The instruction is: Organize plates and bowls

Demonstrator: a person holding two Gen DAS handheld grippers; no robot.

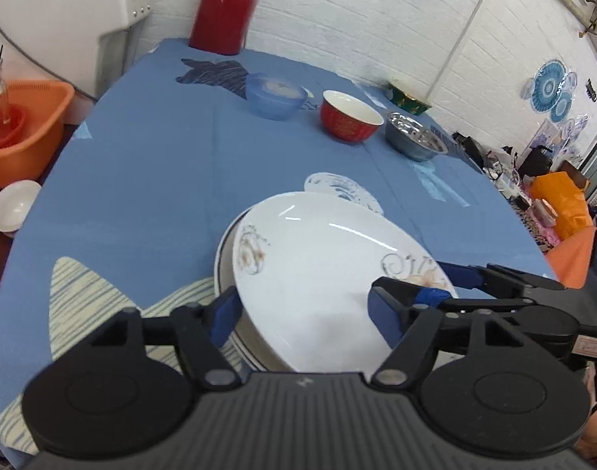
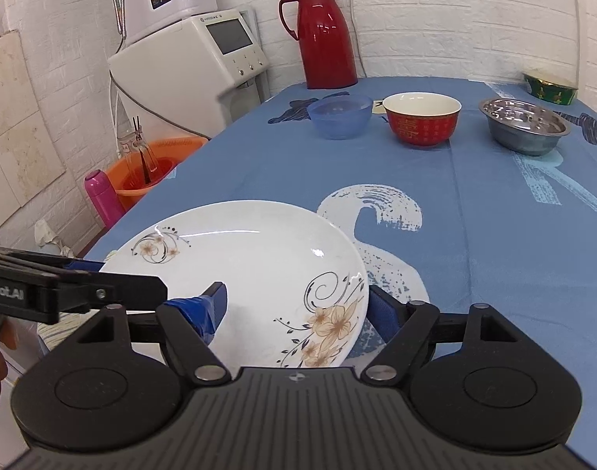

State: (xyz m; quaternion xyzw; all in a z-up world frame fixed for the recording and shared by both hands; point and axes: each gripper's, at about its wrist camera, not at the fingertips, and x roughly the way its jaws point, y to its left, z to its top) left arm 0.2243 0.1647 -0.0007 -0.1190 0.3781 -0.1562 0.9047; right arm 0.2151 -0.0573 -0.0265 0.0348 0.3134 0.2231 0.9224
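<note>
I have the plate (image 2: 251,274) tilted over the near end of the tabletop (image 2: 474,211), resting on what looks like another dish beneath it (image 1: 226,258). My right gripper (image 2: 294,313) has its fingers wide, straddling the plate's near rim without pinching it. My left gripper (image 1: 302,317) is also spread wide around the plate's edge. The three bowls, blue (image 2: 339,115), red (image 2: 421,119) and steel (image 2: 523,125), sit well beyond the plate. My worry: with neither gripper clamped, the glazed plate could slide off the lower dish, or clatter down off-centre.
</note>
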